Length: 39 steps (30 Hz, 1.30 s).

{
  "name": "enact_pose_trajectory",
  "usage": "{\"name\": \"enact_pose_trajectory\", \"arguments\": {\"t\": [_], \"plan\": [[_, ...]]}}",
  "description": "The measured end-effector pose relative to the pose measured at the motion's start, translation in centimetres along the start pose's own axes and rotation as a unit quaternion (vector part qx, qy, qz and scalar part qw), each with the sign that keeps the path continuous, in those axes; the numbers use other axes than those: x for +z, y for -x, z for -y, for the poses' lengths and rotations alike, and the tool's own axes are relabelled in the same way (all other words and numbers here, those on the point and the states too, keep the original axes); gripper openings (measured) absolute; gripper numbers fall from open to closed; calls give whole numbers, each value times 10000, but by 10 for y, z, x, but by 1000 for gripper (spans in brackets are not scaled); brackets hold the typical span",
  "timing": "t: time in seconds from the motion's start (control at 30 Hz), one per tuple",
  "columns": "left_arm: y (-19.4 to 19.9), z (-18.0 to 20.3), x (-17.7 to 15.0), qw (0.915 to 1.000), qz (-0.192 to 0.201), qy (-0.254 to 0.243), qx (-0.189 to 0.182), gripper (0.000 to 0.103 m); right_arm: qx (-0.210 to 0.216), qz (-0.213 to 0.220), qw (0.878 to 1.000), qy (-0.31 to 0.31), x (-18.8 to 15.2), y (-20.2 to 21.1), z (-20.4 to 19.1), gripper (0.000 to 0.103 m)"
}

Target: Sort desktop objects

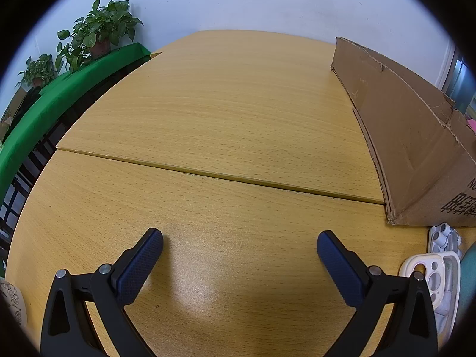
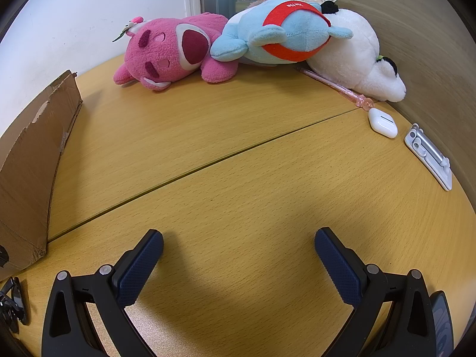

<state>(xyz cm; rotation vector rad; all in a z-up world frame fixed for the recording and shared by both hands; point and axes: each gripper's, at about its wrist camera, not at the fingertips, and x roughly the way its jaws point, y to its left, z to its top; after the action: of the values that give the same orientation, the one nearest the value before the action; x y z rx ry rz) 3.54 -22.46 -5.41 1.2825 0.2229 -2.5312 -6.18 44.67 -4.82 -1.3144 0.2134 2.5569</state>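
My left claw [image 1: 239,248] is wide open and holds nothing — the cardboard box [image 1: 410,136] sits ahead to its right. My right claw [image 2: 239,247] is wide open and empty too. Far ahead of it lie a pink toy [image 2: 166,53], a blue toy [image 2: 285,32] and a white toy [image 2: 357,56] — a pen [image 2: 333,84] and a white earbud case [image 2: 383,123] sit ahead to the right.

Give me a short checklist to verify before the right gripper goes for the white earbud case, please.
1. Right gripper open and empty: ok.
2. Left gripper open and empty: ok.
3. White earbud case in view, nothing on top: ok.
4. Space around case: pink pen tip very near it; touching or not, cannot tell.
5. Table path to case free: ok.
6. Cardboard box inside ready: cannot tell.
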Motion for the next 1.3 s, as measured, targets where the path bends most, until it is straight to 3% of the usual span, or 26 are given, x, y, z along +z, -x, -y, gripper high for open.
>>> {"name": "enact_pose_trajectory", "arguments": {"t": [0.5,0.7,0.83,0.93,1.03,1.13,1.2,1.3], "plan": [[0,0,1,10000,0,24,18,103,-38,3,10000,-45,-1,1,-1,103],[0,3,2,10000,-31,60,71,103,88,-426,9984,371,-17,18,-14,103],[18,-2,-8,9995,5,259,174,103,187,346,9942,1002,-45,84,-44,103],[80,-2,-17,9962,722,489,-23,103,1144,1003,9792,1342,-57,159,-66,103],[160,14,-22,9875,1514,323,-302,103,2056,1504,9525,1668,-68,232,-91,103],[226,40,-29,9751,2052,105,-830,103,2953,2051,9106,2039,-91,287,-119,103],[250,64,-36,9685,2092,-94,-1348,103,3382,1939,8887,2413,-108,301,-148,103],[247,92,-38,9630,1719,-123,-2073,103,3967,1201,8745,2518,-130,291,-185,103]]}}
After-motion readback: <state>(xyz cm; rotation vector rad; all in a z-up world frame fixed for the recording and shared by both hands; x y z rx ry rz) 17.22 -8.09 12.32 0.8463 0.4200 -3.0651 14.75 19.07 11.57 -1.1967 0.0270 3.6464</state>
